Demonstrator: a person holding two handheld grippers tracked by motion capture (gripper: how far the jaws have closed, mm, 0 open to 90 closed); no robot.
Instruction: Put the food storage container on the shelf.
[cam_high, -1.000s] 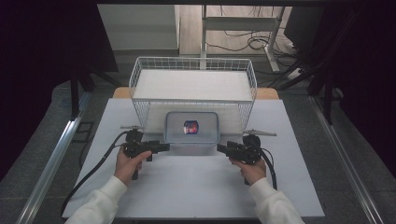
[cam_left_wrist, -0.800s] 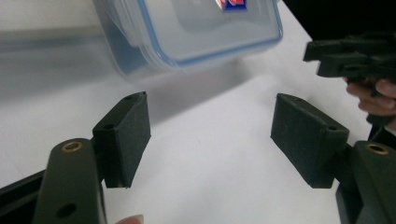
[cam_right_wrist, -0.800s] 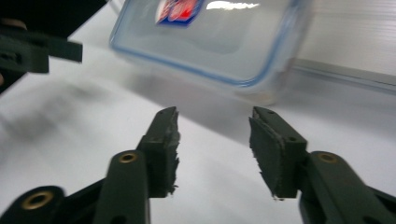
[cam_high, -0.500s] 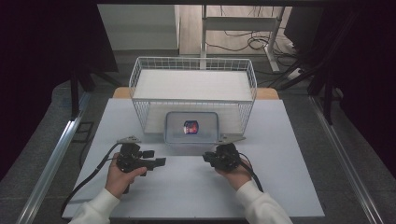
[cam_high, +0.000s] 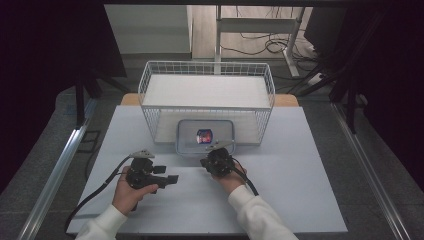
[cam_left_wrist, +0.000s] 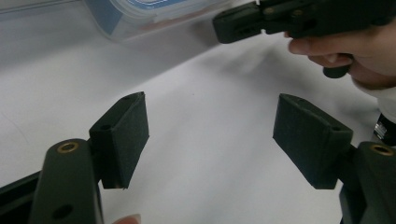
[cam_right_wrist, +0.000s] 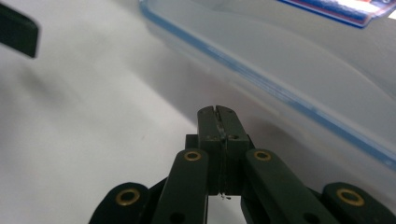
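A clear plastic container (cam_high: 205, 136) with a blue-trimmed lid and something red inside stands at the front of the wire basket (cam_high: 207, 95). My right gripper (cam_high: 205, 161) is just in front of the container, tips close to its near wall (cam_right_wrist: 289, 70). Its jaws (cam_right_wrist: 218, 112) have just been closing and now meet with nothing between them. My left gripper (cam_high: 172, 178) lies lower left of the container and points right. It stands open (cam_left_wrist: 212, 135) over bare table, its pads (cam_left_wrist: 123, 135) empty. The right gripper (cam_left_wrist: 243, 23) and its hand show beyond it, beside the container (cam_left_wrist: 140, 14).
The white table (cam_high: 300, 190) has free room to the right and along the front edge. The wire basket takes up the back middle, and its white floor looks bare. Cables trail from both grippers toward the person. The left gripper's jaw tip (cam_right_wrist: 16, 28) shows at upper left.
Both hands drew back from the container's sides toward the near edge. The right gripper then slid left to the container's front, and its jaws came together. The left hand has barely moved lately.
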